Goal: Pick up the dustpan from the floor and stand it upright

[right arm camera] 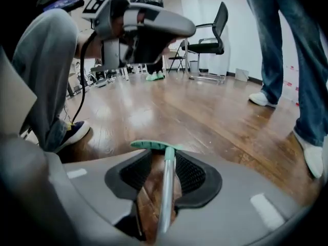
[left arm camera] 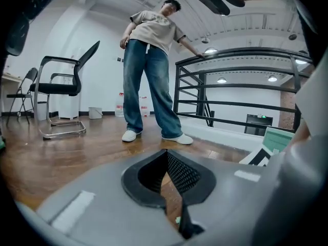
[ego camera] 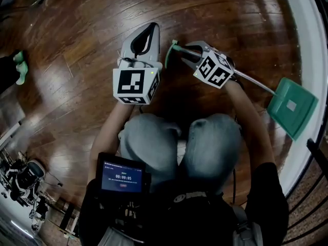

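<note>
The dustpan lies flat on the wooden floor. Its green pan (ego camera: 291,106) is at the right, by the white ledge, and its thin metal handle (ego camera: 253,82) runs left to a green T-grip (ego camera: 172,50). My right gripper (ego camera: 187,53) straddles the handle just behind the T-grip. In the right gripper view the rod (right arm camera: 166,188) passes between the pads with floor showing beside it, so the right gripper (right arm camera: 163,157) is open. My left gripper (ego camera: 151,28) hovers just left of the T-grip, shut on nothing, tips together (left arm camera: 165,151). The pan (left arm camera: 279,140) also shows at the right edge of the left gripper view.
A person (left arm camera: 151,60) stands a short way ahead on the floor. A black railing (left arm camera: 230,81) on a white ledge (ego camera: 307,45) runs along the right. An office chair (left arm camera: 64,83) stands at the left. The holder's knees (ego camera: 154,137) are just behind the grippers.
</note>
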{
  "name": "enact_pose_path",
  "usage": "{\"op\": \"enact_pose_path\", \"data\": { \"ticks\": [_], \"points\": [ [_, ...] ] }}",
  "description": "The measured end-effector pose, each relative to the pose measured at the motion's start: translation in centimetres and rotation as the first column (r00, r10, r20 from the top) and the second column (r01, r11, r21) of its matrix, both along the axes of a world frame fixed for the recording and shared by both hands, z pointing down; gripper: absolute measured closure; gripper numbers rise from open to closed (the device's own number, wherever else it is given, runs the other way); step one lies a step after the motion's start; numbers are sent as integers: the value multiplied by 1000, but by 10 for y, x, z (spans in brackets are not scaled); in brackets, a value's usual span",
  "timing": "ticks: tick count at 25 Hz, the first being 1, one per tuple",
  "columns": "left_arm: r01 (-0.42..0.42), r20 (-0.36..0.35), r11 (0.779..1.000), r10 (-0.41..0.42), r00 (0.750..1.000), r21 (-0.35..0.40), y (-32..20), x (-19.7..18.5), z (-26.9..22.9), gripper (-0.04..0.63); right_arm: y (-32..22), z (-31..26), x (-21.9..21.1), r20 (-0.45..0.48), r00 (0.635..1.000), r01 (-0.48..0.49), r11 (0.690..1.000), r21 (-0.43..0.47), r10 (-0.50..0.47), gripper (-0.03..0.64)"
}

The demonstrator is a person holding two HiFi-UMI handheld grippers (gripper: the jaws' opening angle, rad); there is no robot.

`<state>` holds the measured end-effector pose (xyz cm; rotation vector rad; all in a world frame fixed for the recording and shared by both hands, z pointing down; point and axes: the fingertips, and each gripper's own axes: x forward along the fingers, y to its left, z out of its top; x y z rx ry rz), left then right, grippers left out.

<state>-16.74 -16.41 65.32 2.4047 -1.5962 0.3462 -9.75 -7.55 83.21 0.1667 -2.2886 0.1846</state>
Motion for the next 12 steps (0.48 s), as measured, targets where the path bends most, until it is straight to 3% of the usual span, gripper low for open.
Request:
{"op": "enact_pose_path", "data": {
  "ticks": [5,8,12],
  "points": [
    [-3,-12,1000,3,1000,-5,1,-2,-2,575,-1,45,2,-137,990,13,999,-33,-18,480],
    [-5,-15,1000,5,1000,-8,3,-2,-2,575,3,59,6,-155,988,-21,997,-74,10,511],
    [5,-17,1000,-5,1000,5,-2,3,-6,575,-1,55,18,-119,992,-49,997,-52,43,529]
  ]
}}
